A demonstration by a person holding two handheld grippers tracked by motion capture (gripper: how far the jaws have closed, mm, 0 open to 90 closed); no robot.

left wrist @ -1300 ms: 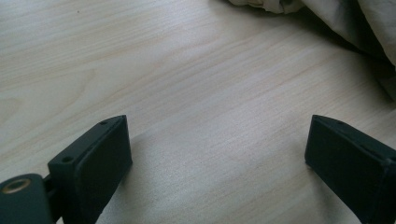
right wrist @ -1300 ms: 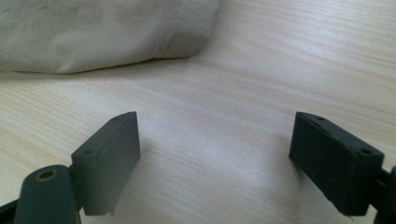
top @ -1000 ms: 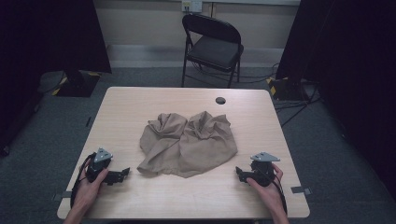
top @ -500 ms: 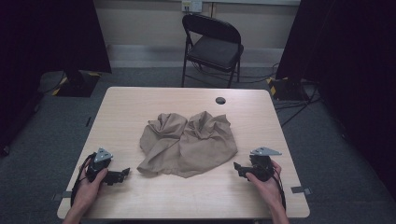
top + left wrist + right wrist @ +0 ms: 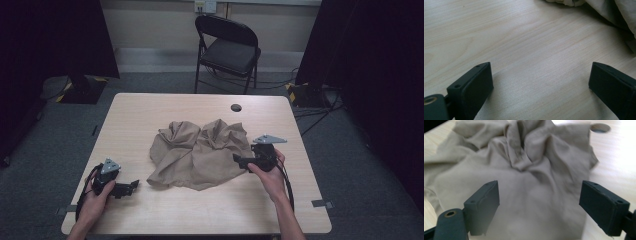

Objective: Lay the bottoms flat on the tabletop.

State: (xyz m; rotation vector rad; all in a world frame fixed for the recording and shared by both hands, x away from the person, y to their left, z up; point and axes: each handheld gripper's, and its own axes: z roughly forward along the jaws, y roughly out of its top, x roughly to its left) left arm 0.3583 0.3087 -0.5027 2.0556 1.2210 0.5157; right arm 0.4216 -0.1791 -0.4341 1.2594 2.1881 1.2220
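Lying crumpled mid-table, the tan cloth (image 5: 200,154) runs its long axis left to right, with bare wood on every side. The right gripper (image 5: 240,161), jaws wide and empty, hangs at its right edge. The left gripper (image 5: 131,187), also gaping, rests near-left, just beside the cloth's corner.

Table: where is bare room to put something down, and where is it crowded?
The table is bare along the far edge behind the cloth, apart from the round hole. The near strip between the left gripper and the right gripper is bare too. The middle is crowded by the crumpled cloth.
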